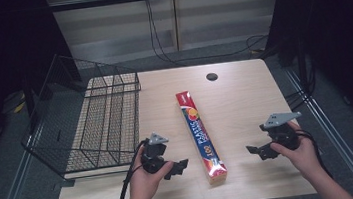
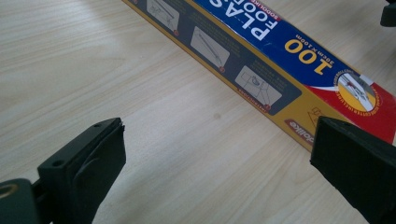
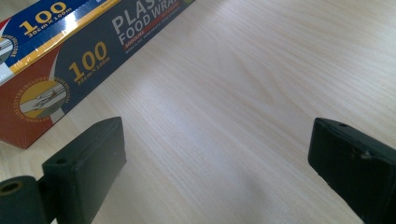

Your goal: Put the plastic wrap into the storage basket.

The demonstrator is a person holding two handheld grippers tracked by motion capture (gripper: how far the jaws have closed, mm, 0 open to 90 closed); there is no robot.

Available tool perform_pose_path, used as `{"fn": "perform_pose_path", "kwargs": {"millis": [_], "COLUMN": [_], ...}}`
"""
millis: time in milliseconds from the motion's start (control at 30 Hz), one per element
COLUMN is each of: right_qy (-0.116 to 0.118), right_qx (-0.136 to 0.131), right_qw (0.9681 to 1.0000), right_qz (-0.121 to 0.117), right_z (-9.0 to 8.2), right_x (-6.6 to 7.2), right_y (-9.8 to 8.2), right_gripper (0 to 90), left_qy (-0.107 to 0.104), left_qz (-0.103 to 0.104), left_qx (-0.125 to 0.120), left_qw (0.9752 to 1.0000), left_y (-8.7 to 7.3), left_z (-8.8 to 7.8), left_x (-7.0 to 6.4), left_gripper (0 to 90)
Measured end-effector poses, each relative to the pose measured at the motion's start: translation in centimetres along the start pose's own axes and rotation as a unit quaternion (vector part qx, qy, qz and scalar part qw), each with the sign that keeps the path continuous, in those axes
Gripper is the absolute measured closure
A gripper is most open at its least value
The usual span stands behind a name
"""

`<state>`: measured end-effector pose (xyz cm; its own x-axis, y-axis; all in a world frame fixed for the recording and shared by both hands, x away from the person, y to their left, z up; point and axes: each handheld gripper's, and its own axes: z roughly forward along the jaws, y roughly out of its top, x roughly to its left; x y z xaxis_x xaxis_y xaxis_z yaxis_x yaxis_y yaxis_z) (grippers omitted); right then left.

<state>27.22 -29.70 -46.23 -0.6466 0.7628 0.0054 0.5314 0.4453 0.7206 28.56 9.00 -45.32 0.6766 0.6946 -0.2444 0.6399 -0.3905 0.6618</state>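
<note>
Jaws of the left gripper [image 1: 179, 166] are standing wide apart with nothing between them but bare wood, as the left gripper view shows; the long box of plastic food wrap [image 2: 261, 56] is lying just beyond them, its red end passing behind one jaw. The right gripper [image 1: 255, 152] is likewise gaping wide over bare tabletop, and in the right gripper view the same box is sitting off to the side of its jaws, not touching them. A hand [image 1: 146, 181] is gripping the left tool and another hand [image 1: 298, 148] is gripping the right, both low over the near part of the table [image 1: 244, 96], one on each side of the box. The box is lying flat near the table's middle, running from far to near, its near end between the two grippers. A black wire basket [image 1: 86, 120] is sitting on the table's left part, overhanging its edge, well apart from the box.
</note>
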Motion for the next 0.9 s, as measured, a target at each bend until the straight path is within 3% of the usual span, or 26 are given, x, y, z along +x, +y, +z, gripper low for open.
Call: {"fn": "perform_pose_path", "kwargs": {"millis": [333, 433, 533, 667, 900], "right_qy": [0.001, 0.0, 0.0, -0.002, 0.001], "right_qx": [-0.001, -0.009, -0.011, -0.009, -0.011], "right_qw": [1.0, 0.9998, 0.9999, 0.9998, 0.9999], "right_qz": [0.01, 0.016, 0.013, 0.015, 0.013], "right_z": [0.1, 0.0, 0.0, -0.2, -0.2], "right_x": [-0.5, -0.7, -0.7, -0.7, -0.6], "right_y": [-0.2, 0.0, -0.1, -0.2, -0.3], "right_gripper": [3.9, 3.9, 3.9, 3.9, 3.9], "left_qy": [0.003, -0.004, -0.006, -0.005, 0.002], "left_qz": [-0.009, -0.022, -0.019, -0.05, -0.056], "left_qx": [0.001, -0.002, 0.005, 0.004, 0.022], "left_qw": [1.0, 0.9997, 0.9998, 0.9987, 0.9982], "left_y": [1.1, 1.6, 2.0, 3.3, 4.7], "left_z": [0.3, 0.8, 1.1, 1.7, 2.4], "left_x": [-0.5, -0.8, -0.9, -0.6, -0.3], "left_gripper": [3.0, 3.1, 3.0, 3.0, 3.5]}}
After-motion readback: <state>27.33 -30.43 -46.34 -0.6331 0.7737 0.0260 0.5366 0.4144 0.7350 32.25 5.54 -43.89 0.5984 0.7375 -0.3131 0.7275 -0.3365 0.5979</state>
